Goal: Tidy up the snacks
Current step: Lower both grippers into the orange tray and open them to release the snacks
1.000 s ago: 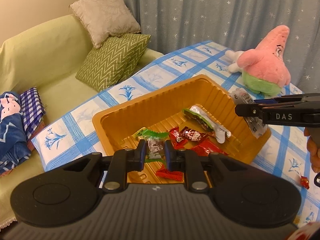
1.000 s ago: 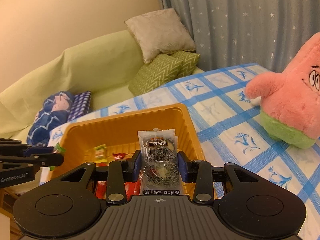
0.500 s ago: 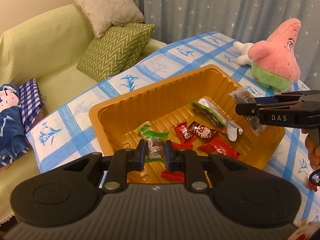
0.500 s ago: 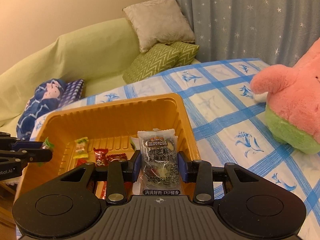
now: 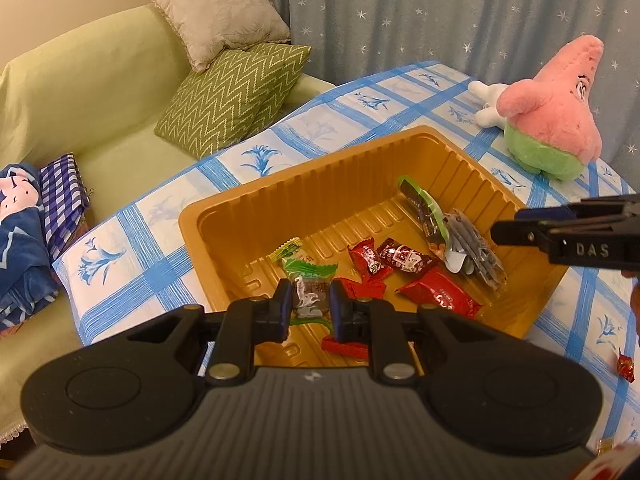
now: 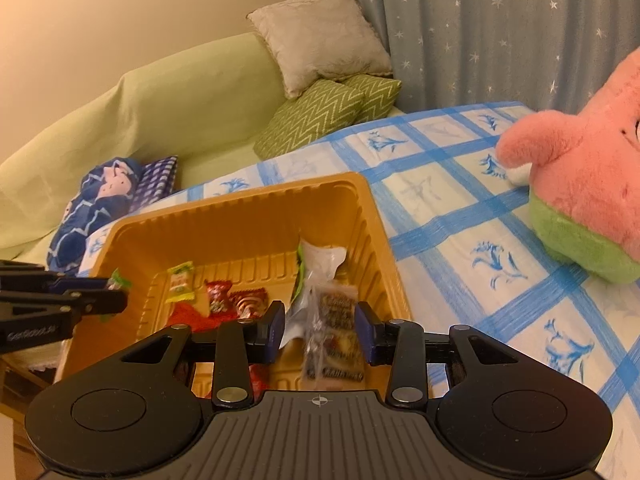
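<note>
Right claw (image 6: 320,330) spread, grey snack pkt (image 6: 334,338) loose btwn pads, over tray (image 6: 376,216)

Both grippers: black ribbed housing, round caps, silver screws, blue pads (image 6: 364,334). Right gripper (image 5: 516,232) marked "DAS".

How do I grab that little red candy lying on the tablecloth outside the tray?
Come from straight above, probably: the red candy lies flat on the tablecloth, so pinch its middle across the narrow width.
</note>
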